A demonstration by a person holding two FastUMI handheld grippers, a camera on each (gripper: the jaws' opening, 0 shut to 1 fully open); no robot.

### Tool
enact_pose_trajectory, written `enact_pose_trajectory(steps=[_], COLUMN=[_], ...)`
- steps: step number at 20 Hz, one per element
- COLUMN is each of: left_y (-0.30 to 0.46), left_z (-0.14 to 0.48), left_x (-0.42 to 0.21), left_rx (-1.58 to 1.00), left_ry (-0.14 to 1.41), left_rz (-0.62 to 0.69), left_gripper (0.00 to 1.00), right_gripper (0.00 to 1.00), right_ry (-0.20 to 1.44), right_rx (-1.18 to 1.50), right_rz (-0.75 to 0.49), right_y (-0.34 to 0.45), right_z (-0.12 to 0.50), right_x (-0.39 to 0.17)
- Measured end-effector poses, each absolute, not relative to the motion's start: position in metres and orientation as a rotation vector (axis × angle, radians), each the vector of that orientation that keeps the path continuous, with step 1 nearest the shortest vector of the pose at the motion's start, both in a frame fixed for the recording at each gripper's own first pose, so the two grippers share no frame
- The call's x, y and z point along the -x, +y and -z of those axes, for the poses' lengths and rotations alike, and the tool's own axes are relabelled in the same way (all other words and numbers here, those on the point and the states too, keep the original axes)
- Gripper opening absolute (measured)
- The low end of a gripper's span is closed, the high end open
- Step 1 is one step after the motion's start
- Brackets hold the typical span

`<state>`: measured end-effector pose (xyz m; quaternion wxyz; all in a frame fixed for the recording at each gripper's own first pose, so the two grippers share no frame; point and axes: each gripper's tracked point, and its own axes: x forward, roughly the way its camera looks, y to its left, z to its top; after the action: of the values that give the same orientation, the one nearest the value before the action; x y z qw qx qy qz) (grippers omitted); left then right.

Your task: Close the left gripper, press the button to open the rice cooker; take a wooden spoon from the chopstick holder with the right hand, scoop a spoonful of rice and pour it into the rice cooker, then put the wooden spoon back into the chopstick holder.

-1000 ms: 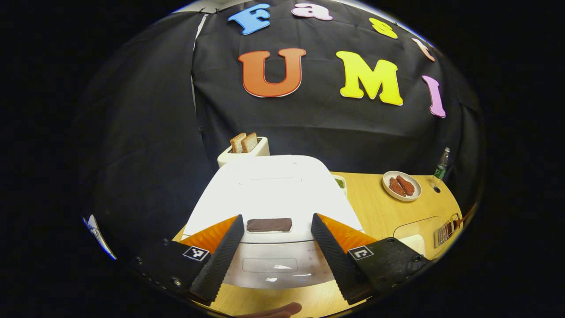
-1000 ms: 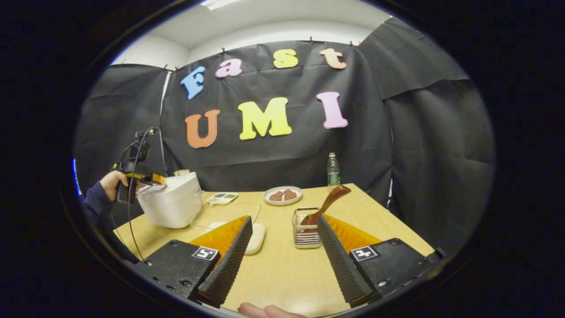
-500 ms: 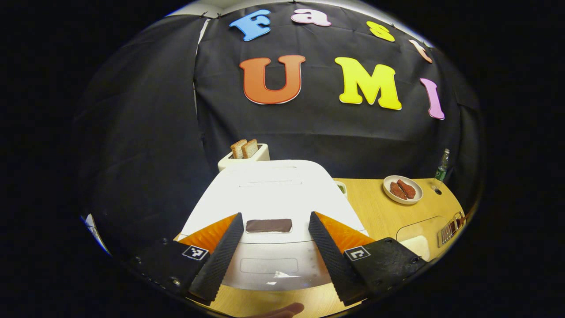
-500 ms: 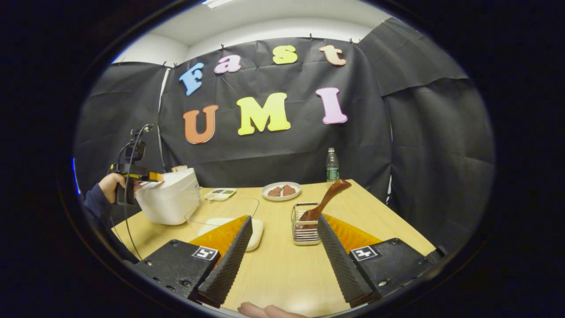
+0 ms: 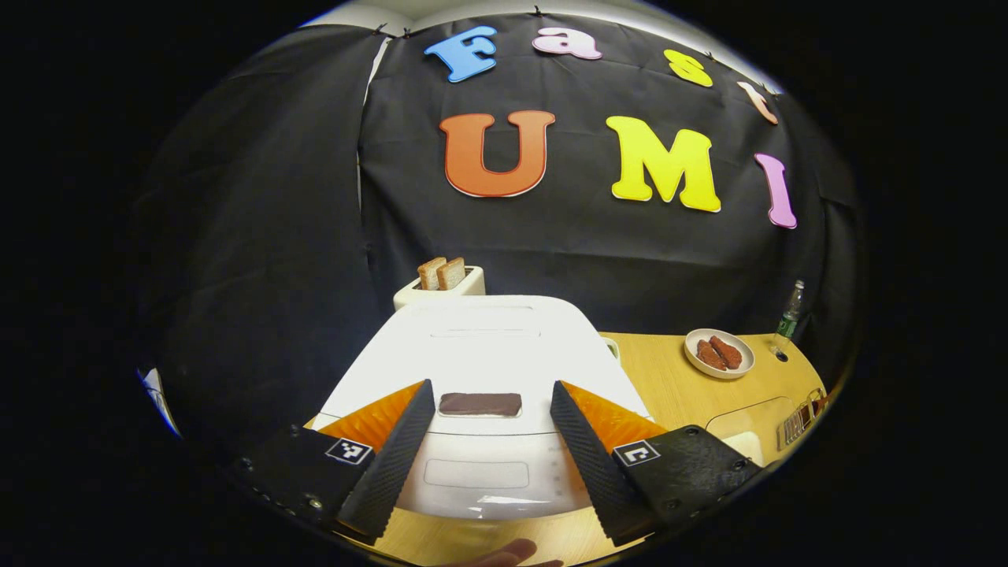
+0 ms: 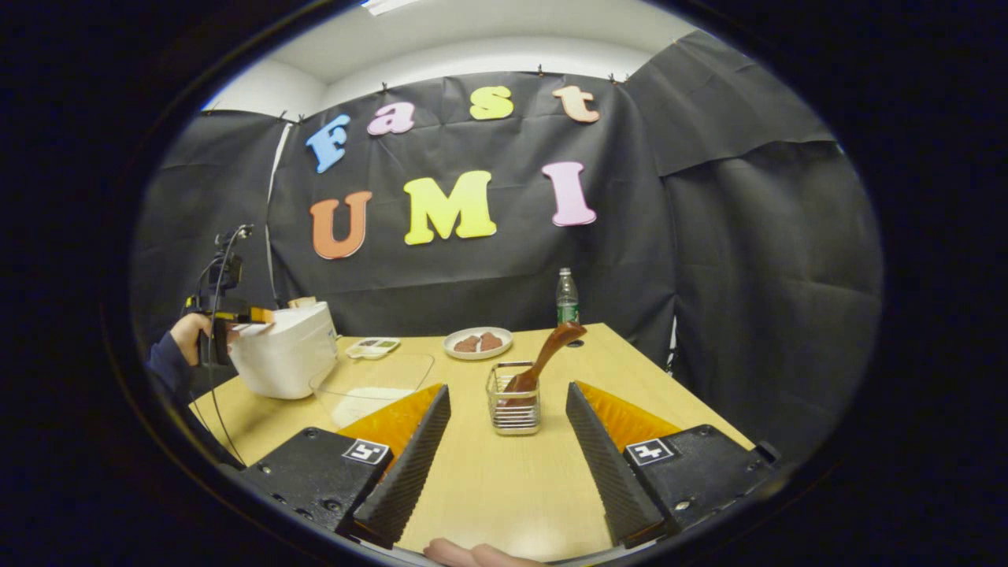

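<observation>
Nothing completed: rice cooker (image 5: 480, 346) lid down, left gripper (image 5: 488, 441) spread wide astride its dark button (image 5: 480, 404); right gripper (image 6: 504, 441) agape, wooden spoon (image 6: 543, 358) at 12 o'clock in chopstick holder (image 6: 513, 409).

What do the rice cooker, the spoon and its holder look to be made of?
Rice cooker: white moulded plastic by the look, smooth and slightly glossy, with a dark button on the lid.
Wooden spoon: reddish-brown wood, seemingly lacquered, given the sheen on its handle.
Chopstick holder: thin metal wire, probably steel; bright silvery bars form an open basket.
</observation>
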<state>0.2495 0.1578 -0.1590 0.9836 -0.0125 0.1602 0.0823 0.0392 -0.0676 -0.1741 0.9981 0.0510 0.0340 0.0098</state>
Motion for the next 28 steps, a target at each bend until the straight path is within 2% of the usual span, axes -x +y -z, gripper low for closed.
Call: enact_pose_trajectory(steps=[4,5,10,13,16,18,19,26,28], left_y=[0.152,0.149,0.134,0.113,0.092,0.075,0.069,0.024,0.022], left_z=[0.153,0.149,0.088,0.044,0.02,0.012,0.007,-0.013,-0.002], left_x=[-0.248,-0.245,-0.219,-0.185,-0.15,-0.125,-0.112,-0.021,0.001], left_rx=[0.02,0.034,0.026,-0.029,-0.052,-0.026,-0.025,0.01,0.004], left_ry=[0.314,0.306,0.181,0.11,0.085,0.075,0.058,-0.08,-0.079], left_rz=[-0.17,-0.166,-0.171,-0.154,-0.126,-0.093,-0.081,0.012,0.027], left_gripper=[0.95,0.95,0.94,0.94,0.95,0.95,0.95,0.95,0.95], right_gripper=[0.92,0.94,0.92,0.92,0.96,0.92,0.96,0.96,0.96], right_ry=[0.045,0.038,0.004,-0.02,-0.053,-0.076,-0.083,-0.106,-0.119], right_rx=[-0.112,-0.112,-0.127,-0.128,-0.108,-0.086,-0.077,-0.028,-0.015], right_rz=[0.003,0.006,0.036,0.048,0.071,0.085,0.095,0.061,0.056], right_y=[-0.082,-0.085,-0.106,-0.117,-0.127,-0.13,-0.132,-0.109,-0.102], right_z=[0.167,0.164,0.148,0.135,0.118,0.104,0.097,0.063,0.055], right_x=[-0.034,-0.032,-0.027,-0.02,-0.01,-0.003,-0.001,0.013,0.019])
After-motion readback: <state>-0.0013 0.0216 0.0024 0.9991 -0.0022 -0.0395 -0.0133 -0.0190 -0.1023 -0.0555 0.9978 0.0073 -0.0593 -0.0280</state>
